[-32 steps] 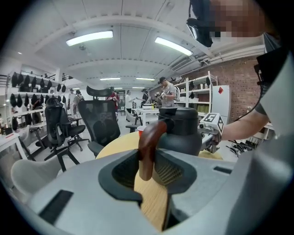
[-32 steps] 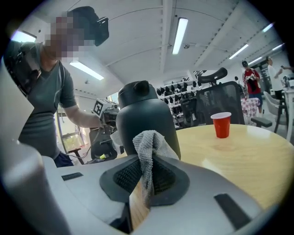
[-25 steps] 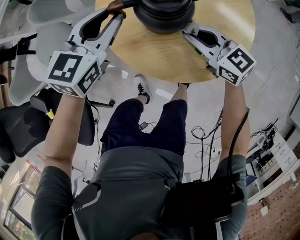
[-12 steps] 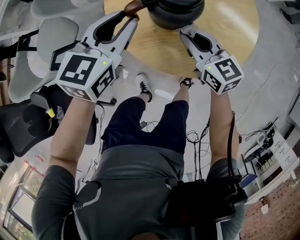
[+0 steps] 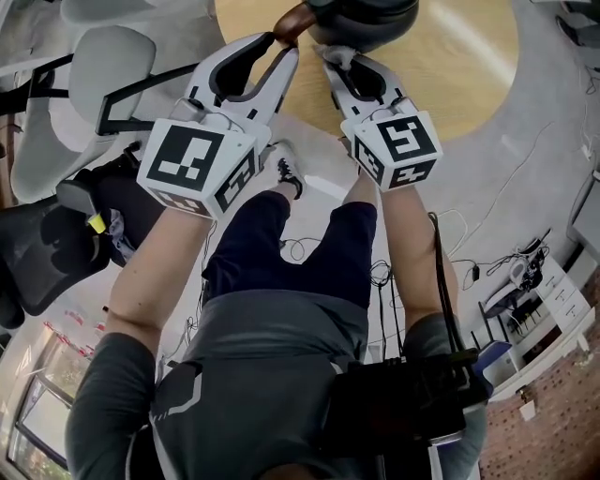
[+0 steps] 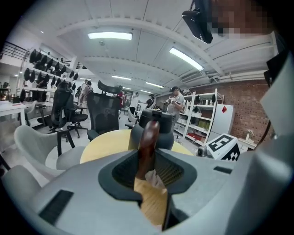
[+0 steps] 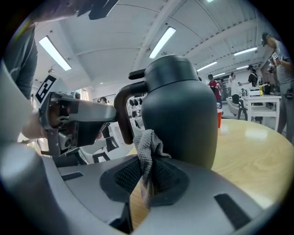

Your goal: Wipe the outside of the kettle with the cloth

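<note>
The dark kettle (image 5: 361,19) stands on the round wooden table (image 5: 469,56) at the head view's top edge, partly cut off. My left gripper (image 5: 281,37) is shut on its brown handle (image 5: 291,21); the left gripper view has that handle (image 6: 148,142) upright between the jaws, with the kettle body (image 6: 158,126) behind. My right gripper (image 5: 339,58) is shut on a grey cloth (image 7: 149,149), which is bunched against the near wall of the kettle (image 7: 181,110), close beside the handle (image 7: 123,114). The two grippers are nearly side by side.
A pale grey chair (image 5: 103,75) and a black office chair (image 5: 37,253) stand to the left, below the table's edge. Cables (image 5: 412,272) lie on the floor at the right. People, chairs and shelves fill the room behind the table.
The right gripper has slid the cloth leftward round the kettle's near side, toward the handle and the left gripper. The left gripper, on the handle throughout, has shifted right in the view.
</note>
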Tool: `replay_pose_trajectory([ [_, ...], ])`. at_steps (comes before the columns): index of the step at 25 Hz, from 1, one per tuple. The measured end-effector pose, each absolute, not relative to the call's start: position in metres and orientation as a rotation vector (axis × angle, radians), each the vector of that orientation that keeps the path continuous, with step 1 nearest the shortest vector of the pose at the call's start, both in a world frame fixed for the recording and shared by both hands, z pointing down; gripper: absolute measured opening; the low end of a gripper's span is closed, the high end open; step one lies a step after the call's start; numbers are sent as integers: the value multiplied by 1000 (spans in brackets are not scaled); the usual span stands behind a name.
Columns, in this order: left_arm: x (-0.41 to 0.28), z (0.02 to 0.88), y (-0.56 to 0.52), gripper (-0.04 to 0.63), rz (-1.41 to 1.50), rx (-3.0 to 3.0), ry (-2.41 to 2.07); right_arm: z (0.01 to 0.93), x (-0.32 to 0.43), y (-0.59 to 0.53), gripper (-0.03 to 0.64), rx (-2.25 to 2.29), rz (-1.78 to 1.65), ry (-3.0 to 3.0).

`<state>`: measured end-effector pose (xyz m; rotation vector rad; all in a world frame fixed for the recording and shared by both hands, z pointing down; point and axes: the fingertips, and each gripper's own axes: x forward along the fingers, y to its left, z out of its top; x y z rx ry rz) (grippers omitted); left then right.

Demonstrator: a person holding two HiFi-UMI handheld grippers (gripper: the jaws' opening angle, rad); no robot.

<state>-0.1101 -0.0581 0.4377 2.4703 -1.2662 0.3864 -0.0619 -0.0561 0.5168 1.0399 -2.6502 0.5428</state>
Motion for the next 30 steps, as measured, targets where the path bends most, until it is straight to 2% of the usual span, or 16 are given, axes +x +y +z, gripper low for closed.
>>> replay_pose_trajectory([
  [9,-111,440,-58,107,355,2473,-1265,521,-86,-63,55,1111,587,-2594],
  [15,-112,435,-57,109,435,2507,-1294,516,-78,-51,55,1098,605,-2573],
  [20,-103,429,-63,153,443,2502,-1373,528,-85,-45,55,1033,624,-2560],
  [30,-100,432,-68,121,516,2462,-1479,549,-96,-64,55,1067,668,-2533],
])
